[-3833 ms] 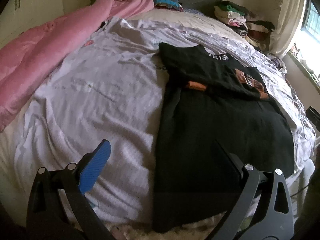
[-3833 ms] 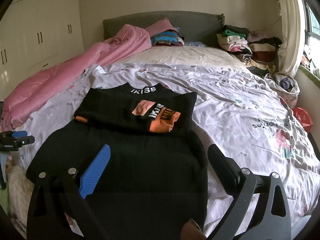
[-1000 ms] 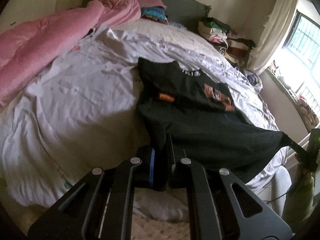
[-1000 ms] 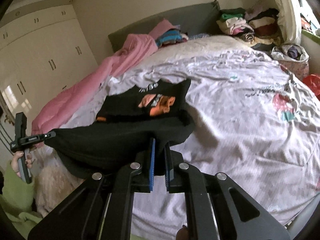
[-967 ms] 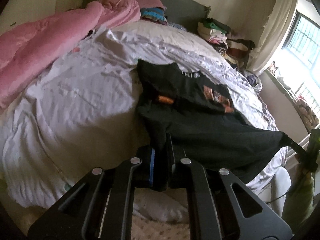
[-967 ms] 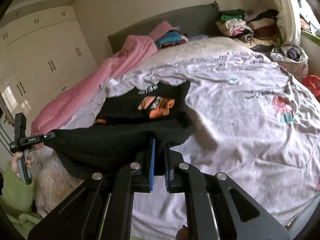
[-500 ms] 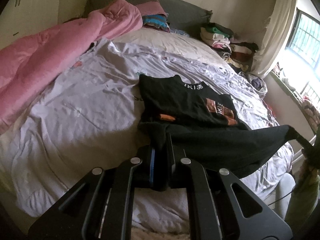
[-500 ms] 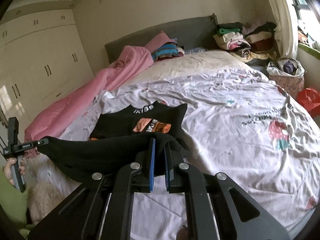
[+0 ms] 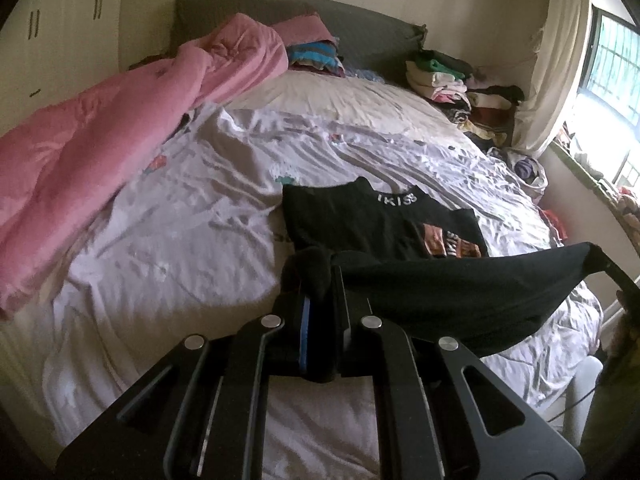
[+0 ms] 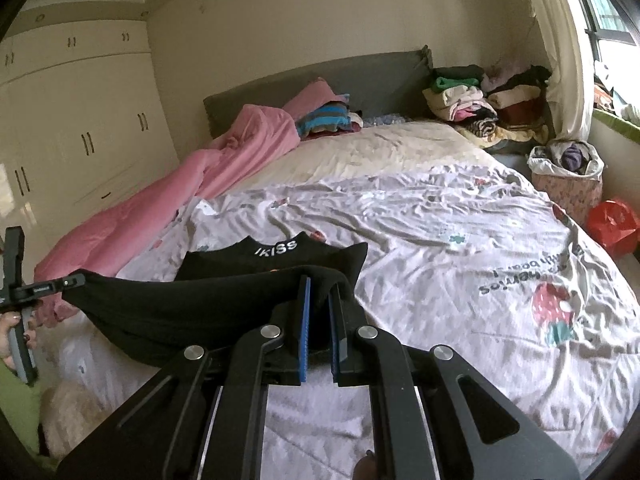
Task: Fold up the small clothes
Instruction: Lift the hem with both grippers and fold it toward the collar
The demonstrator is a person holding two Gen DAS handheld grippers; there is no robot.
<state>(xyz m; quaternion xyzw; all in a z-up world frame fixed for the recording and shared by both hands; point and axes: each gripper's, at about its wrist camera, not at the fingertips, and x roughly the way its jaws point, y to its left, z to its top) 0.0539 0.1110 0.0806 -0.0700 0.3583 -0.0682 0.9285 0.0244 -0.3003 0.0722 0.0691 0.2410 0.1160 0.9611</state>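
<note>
A black garment [image 9: 384, 220] with white "IKISS" lettering and an orange print lies on the bed sheet [image 9: 180, 216]. Its upper part rests flat; its lower hem [image 9: 460, 292] is lifted and stretched between my two grippers. My left gripper [image 9: 320, 280] is shut on the left hem corner. My right gripper [image 10: 318, 292] is shut on the right hem corner. In the right wrist view the garment [image 10: 192, 300] sags between the grippers, and the left gripper [image 10: 60, 282] shows at the far left. The right gripper's tip [image 9: 612, 270] shows at the right edge of the left wrist view.
A pink duvet [image 9: 100, 140] lies along the bed's left side. Folded clothes are stacked by the headboard [image 9: 312, 56] and at the far right corner [image 9: 460, 84]. A bag of clothes [image 10: 568, 176] and a red bag [image 10: 612, 220] stand beside the bed. Wardrobes [image 10: 80, 132] line the left wall.
Both grippers, once open over the flat garment, have shut on its hem corners. They have lifted the hem and carried it forward over the body toward the collar.
</note>
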